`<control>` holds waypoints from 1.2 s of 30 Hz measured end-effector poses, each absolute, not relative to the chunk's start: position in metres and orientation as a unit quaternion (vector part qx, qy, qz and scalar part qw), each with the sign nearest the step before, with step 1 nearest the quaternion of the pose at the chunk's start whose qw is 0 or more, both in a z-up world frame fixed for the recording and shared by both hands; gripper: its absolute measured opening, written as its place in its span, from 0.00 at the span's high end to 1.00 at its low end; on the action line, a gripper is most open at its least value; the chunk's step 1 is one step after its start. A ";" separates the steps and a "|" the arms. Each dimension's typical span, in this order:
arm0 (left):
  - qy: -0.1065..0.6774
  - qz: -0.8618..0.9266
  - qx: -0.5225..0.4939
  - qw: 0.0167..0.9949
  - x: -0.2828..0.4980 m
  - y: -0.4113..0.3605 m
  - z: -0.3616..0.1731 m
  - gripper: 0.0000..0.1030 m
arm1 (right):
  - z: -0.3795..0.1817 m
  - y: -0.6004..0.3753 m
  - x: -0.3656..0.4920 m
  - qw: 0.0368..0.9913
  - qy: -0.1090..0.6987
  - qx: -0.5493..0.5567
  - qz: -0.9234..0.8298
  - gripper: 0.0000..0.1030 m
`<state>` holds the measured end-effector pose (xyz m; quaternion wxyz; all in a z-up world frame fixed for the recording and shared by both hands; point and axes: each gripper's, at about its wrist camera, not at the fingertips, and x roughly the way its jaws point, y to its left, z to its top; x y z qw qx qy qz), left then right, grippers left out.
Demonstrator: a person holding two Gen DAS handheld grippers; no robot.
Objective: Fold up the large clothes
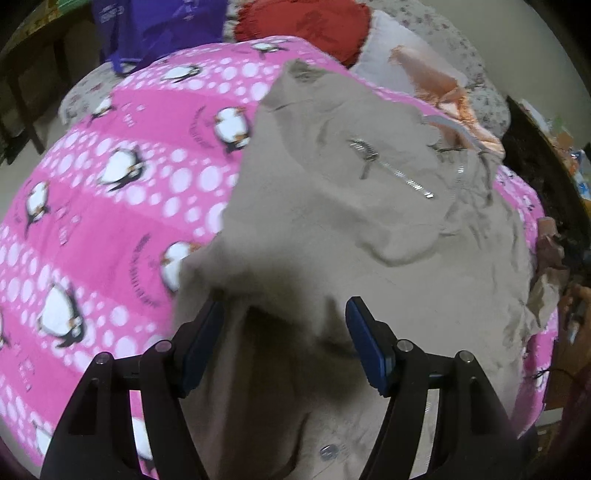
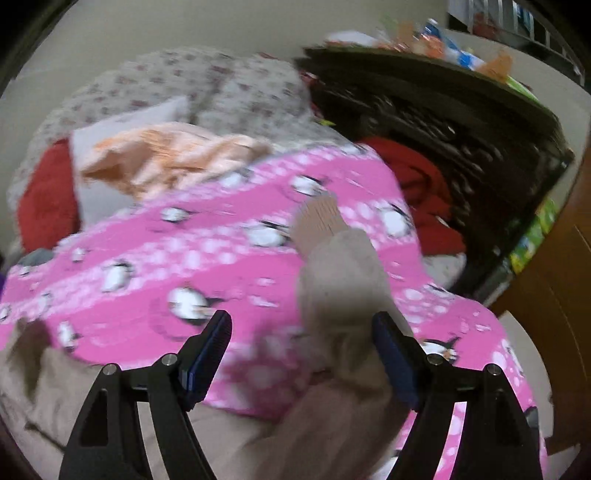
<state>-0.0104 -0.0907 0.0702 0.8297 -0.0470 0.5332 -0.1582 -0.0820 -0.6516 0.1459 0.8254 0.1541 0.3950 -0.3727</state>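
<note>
A beige zip jacket (image 1: 332, 206) lies crumpled on a pink penguin-print blanket (image 1: 110, 192) on the bed. Its silver zipper (image 1: 391, 168) runs across the chest. My left gripper (image 1: 284, 314) is open just above the jacket's near part, with a raised fold of fabric between the jaws. In the right wrist view my right gripper (image 2: 301, 328) is open over the blanket (image 2: 184, 251), with the jacket's sleeve (image 2: 340, 269) and its ribbed cuff (image 2: 317, 218) lying between the jaws, nearer the right finger (image 2: 391, 350).
An orange cloth (image 2: 173, 155), a red pillow (image 1: 306, 22) and a floral sheet (image 2: 207, 85) lie at the head of the bed. A dark cluttered shelf (image 2: 443, 118) with red fabric (image 2: 424, 184) stands right of the bed. A purple bag (image 1: 155, 26) sits at far left.
</note>
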 end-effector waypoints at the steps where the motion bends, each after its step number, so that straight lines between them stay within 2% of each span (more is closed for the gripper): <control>1: 0.532 -0.163 -0.047 0.830 -0.009 -0.096 0.070 0.32 | 0.142 -0.655 -0.084 0.820 0.401 0.158 -0.378 0.22; 4: 0.532 -0.174 -0.056 0.827 -0.008 -0.105 0.069 0.32 | 0.129 -0.667 -0.095 0.807 0.416 0.182 -0.379 0.23; 8: 0.529 -0.184 -0.055 0.826 -0.008 -0.115 0.068 0.24 | 0.138 -0.666 -0.127 0.841 0.346 0.229 -0.347 0.23; 10: 0.531 -0.187 -0.050 0.825 -0.008 -0.119 0.067 0.24 | 0.142 -0.672 -0.138 0.844 0.327 0.239 -0.352 0.22; 15: 0.536 -0.189 -0.064 0.820 -0.007 -0.116 0.066 0.21 | 0.140 -0.696 -0.144 0.836 0.321 0.254 -0.366 0.22; 17: 0.538 -0.186 -0.062 0.820 -0.007 -0.117 0.066 0.21 | 0.130 -0.708 -0.135 0.832 0.344 0.268 -0.343 0.22; 18: 0.539 -0.184 -0.060 0.820 -0.008 -0.116 0.065 0.21 | 0.126 -0.710 -0.132 0.831 0.350 0.270 -0.337 0.26; 19: 0.540 -0.182 -0.060 0.819 -0.008 -0.115 0.065 0.21 | 0.121 -0.711 -0.129 0.832 0.354 0.273 -0.329 0.34; 20: 0.542 -0.180 -0.061 0.819 -0.008 -0.115 0.065 0.21 | 0.118 -0.712 -0.127 0.835 0.352 0.281 -0.317 0.69; 21: 0.543 -0.180 -0.063 0.818 -0.008 -0.113 0.066 0.21 | 0.116 -0.712 -0.126 0.836 0.352 0.292 -0.304 0.98; 25: 0.540 -0.175 -0.065 0.821 -0.008 -0.108 0.068 0.21 | 0.134 -0.695 -0.139 0.859 0.306 0.324 -0.250 0.97; 31: 0.533 -0.174 -0.093 0.823 -0.005 -0.102 0.075 0.21 | 0.226 -0.603 -0.150 0.921 0.259 0.273 -0.101 0.97; 36: 0.521 -0.179 -0.126 0.825 -0.008 -0.093 0.082 0.21 | 0.249 -0.491 -0.140 0.937 0.286 0.201 0.017 0.97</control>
